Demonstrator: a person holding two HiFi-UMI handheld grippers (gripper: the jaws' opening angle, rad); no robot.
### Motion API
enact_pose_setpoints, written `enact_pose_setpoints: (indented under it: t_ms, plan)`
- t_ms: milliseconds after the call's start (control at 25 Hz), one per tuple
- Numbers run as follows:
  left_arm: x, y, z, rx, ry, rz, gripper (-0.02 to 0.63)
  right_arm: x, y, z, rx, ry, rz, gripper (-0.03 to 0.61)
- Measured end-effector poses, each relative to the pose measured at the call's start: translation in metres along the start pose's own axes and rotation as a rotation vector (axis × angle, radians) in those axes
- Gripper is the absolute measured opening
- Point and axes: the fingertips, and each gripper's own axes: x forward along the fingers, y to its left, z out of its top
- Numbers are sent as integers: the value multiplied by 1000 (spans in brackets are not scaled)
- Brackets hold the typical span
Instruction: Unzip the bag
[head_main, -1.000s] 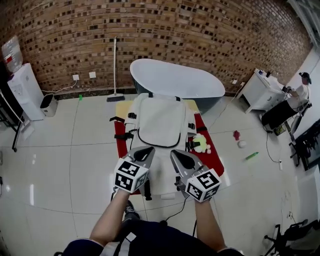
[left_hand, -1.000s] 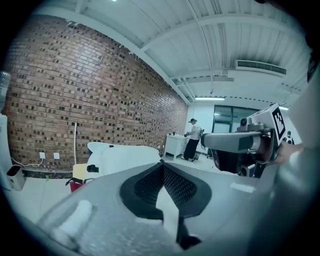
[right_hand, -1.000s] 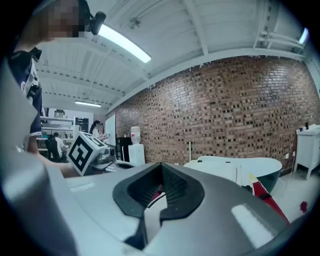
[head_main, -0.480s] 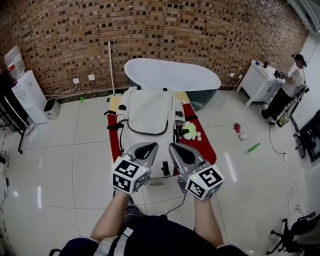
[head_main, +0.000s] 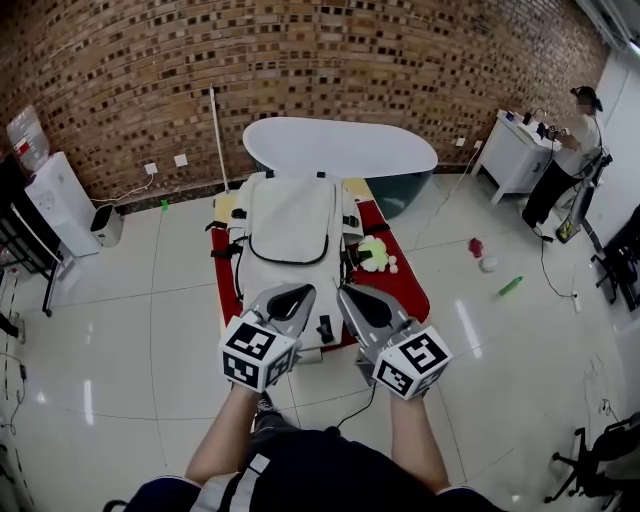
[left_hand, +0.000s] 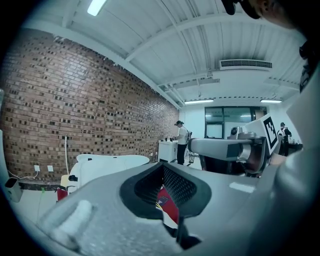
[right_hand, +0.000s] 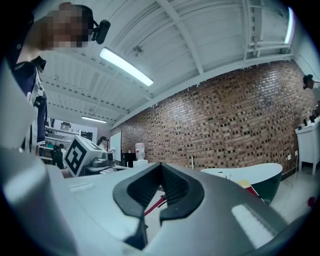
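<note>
Head view: a white fabric backpack bag (head_main: 290, 225) lies flat on a red floor mat (head_main: 405, 290) at frame centre. Behind it, towards the top of the frame, are a white oval bathtub (head_main: 340, 150) and a red brick wall (head_main: 400, 60). The left gripper (head_main: 288, 300) and right gripper (head_main: 355, 302) are held side by side in the air at lower centre, clear of the bag.
Left gripper view: fingers (left_hand: 186, 186) closed together, nothing between them.
Right gripper view: fingers (right_hand: 177, 187) closed together, nothing between them.
</note>
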Motion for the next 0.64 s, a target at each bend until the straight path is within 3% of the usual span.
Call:
enact_pose_setpoints:
  t_ms: [640]
  plan:
    - [-6, -8, 3, 19, -16, 7, 2, -6, 6, 5, -25, -5, 19, 6]
